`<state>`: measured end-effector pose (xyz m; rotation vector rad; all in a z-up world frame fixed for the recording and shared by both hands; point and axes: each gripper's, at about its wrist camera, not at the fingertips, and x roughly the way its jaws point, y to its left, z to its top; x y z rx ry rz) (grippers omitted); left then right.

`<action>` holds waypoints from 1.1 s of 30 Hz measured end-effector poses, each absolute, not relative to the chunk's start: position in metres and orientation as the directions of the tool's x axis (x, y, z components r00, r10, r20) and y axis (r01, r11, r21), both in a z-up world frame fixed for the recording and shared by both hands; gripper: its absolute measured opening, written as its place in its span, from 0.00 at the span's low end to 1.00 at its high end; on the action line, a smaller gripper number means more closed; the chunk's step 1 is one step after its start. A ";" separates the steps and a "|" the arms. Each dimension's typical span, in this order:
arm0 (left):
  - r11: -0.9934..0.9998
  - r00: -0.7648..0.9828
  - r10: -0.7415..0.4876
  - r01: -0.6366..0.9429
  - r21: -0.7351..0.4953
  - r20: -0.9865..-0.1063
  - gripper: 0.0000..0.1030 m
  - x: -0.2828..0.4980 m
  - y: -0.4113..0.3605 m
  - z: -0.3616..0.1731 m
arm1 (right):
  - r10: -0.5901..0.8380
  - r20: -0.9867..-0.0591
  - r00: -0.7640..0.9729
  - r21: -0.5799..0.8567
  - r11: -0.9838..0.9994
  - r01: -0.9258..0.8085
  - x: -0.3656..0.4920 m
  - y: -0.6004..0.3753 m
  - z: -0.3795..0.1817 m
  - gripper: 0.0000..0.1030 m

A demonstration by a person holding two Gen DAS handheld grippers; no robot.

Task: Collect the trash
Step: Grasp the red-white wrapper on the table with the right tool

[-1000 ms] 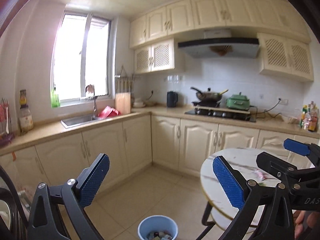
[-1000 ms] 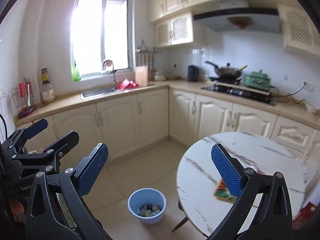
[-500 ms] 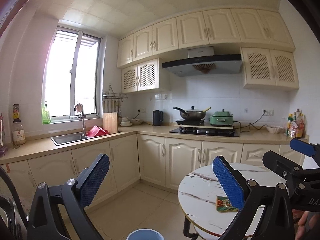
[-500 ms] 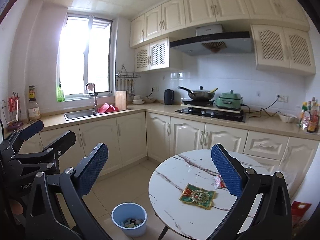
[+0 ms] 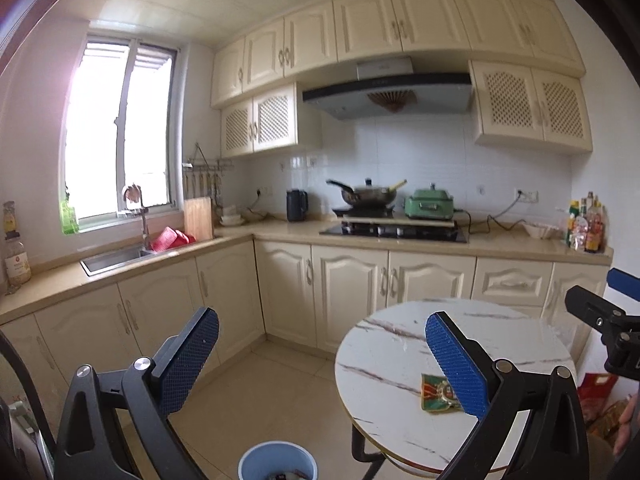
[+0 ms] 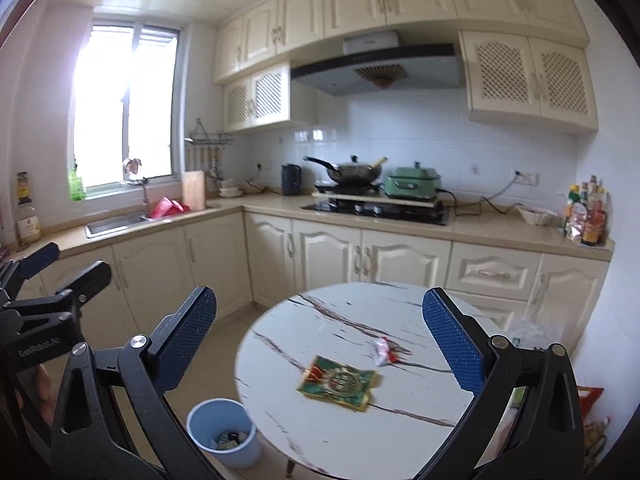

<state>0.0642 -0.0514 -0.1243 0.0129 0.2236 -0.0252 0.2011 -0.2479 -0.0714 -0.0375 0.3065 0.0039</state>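
Wrapper (image 6: 337, 382) lies between right claw (image 6: 320, 338) fingers (spread), untouched.

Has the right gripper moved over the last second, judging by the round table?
Yes. The right gripper has swung toward the table: the green wrapper now lies between its open fingers.

Both cameras have shifted toward the table (image 6: 320, 432). In the right wrist view, the green wrapper (image 6: 338, 383) and small red-white wrapper (image 6: 383, 351) now appear larger, near the table centre. The bin (image 6: 222, 432) sits beside the table's left edge.
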 end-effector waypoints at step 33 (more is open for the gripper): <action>0.994 0.735 -0.084 0.114 0.000 -0.673 0.99 0.318 -0.082 -0.190 | -0.033 -0.873 0.486 -0.031 0.999 0.012 0.495 -0.381 -0.309 0.56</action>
